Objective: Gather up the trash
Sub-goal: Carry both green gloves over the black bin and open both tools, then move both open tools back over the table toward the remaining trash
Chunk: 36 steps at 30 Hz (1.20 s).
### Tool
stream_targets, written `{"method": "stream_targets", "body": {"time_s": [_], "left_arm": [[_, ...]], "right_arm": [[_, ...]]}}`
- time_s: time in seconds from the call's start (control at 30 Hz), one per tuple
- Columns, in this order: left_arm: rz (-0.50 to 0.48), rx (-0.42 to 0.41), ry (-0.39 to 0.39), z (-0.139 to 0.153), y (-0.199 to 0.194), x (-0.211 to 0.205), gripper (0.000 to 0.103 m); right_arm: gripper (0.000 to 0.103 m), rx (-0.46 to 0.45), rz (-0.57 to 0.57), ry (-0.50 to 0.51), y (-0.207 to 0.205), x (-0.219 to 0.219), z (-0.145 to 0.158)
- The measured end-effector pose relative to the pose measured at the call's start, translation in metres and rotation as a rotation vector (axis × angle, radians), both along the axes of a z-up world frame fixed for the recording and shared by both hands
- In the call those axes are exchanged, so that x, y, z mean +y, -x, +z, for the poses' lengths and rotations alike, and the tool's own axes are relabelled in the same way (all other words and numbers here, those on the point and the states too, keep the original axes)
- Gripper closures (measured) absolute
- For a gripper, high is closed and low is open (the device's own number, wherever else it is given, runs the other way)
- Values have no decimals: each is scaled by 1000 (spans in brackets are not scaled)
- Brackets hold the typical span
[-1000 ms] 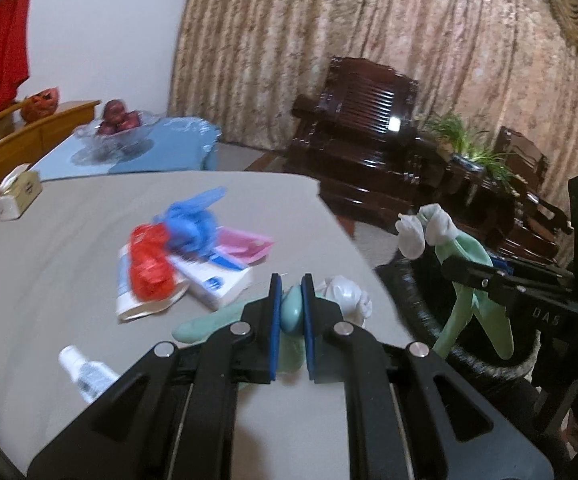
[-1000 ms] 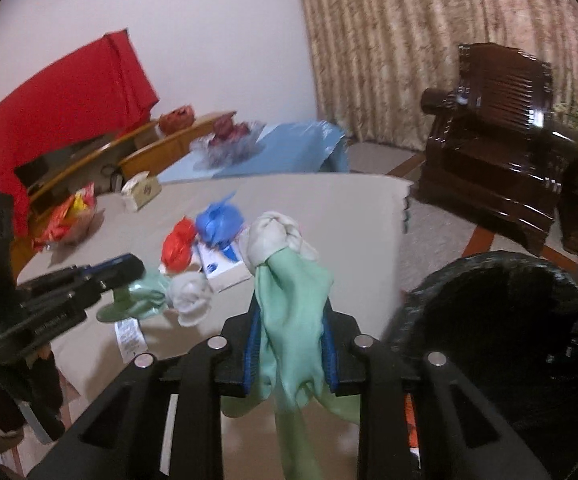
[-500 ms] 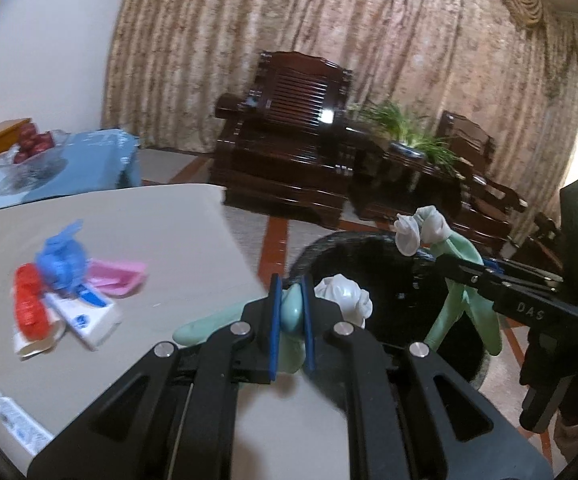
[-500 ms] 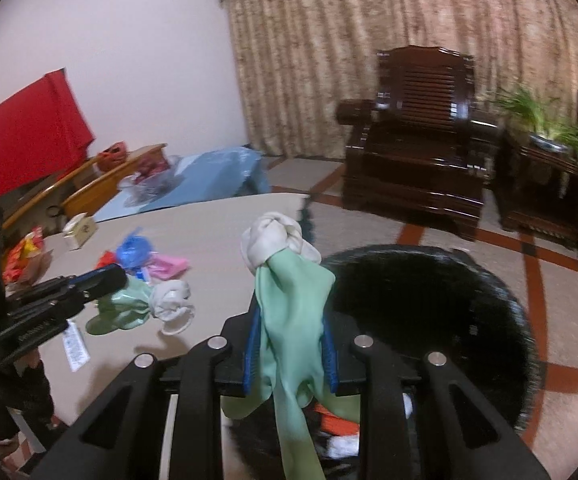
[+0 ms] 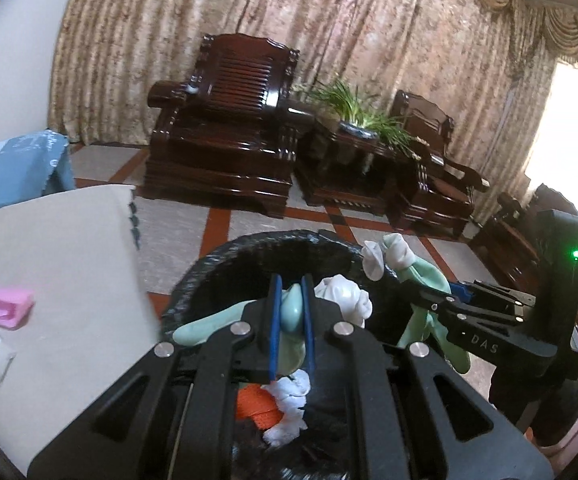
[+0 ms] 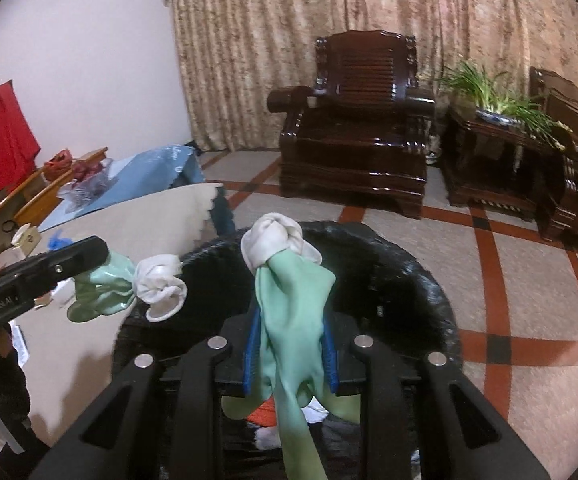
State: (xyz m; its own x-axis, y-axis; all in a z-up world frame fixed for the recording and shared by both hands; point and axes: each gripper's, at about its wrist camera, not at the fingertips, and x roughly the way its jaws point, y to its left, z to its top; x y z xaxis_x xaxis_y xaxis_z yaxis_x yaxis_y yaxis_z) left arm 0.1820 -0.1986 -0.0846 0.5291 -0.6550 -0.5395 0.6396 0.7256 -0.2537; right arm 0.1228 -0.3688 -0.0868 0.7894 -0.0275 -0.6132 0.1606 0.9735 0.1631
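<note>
The left gripper (image 5: 289, 312) is clamped on a green rubber glove (image 5: 291, 312), pinching it at the bunched middle between the blue pads, with the jaws almost together. The right gripper (image 6: 289, 352) is clamped on a second green glove (image 6: 293, 312), with the jaws set wider around a thicker fold. Both gloves hang over the mouth of the black-lined trash bin (image 6: 417, 280), which stands on the floor just beside the table (image 5: 49, 264). Handling judgement: each glove is light, soft and limp. It will drape and swing rather than hold shape, and the smooth rubber may slip through a loose pinch. The white lining (image 6: 277, 236) is turned out at one end into a bulkier knot. Take hold at a gathered fold, as now, not at a single thin finger. On release, a trailing end could catch on the bin rim. Inside the bin, orange material (image 5: 255, 404) and white crumpled material (image 5: 289, 408) show, but the gripper bodies cover most of the interior. The bin depth cannot be judged. Remaining items on the table, including a pink packet (image 5: 9, 308), are cut off at the left edge of the left wrist view.
</note>
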Motion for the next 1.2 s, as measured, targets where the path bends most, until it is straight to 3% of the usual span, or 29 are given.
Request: {"method": "stream_targets", "body": {"time_s": [0.13,0.2,0.27,0.33,0.37,0.43,0.5,0.63,0.73,1.2], "left_arm": [[-18,23,-10,-11,-9,-19,94],[-39,36,-22,-18,-13,-27,92],[-46,45,-34,-23,-15,-28,79],[-46,55,-26,-23,-17,-27,45],[-35,55,-20,-24,-17,-23,42],[-21,59,-18,-23,-18,-19,38],[4,57,-19,-21,-18,-9,30],[62,32,-37,-14,-14,15,16],[118,12,-51,-8,-7,38,14],[385,-47,-148,14,27,159,13]], "right_arm": [[76,15,-20,1,-2,-14,-8],[68,20,-25,0,-1,-18,-13],[57,34,-27,5,-3,-21,-18],[41,40,-37,12,-3,-22,-22],[30,43,-45,15,-2,-22,-24],[23,39,-63,21,4,-22,-25],[7,30,-70,11,9,-20,-24],[6,20,-77,-22,16,-18,-20],[6,14,-76,-44,20,-10,-15],[6,-41,83,-38,5,87,9]]}}
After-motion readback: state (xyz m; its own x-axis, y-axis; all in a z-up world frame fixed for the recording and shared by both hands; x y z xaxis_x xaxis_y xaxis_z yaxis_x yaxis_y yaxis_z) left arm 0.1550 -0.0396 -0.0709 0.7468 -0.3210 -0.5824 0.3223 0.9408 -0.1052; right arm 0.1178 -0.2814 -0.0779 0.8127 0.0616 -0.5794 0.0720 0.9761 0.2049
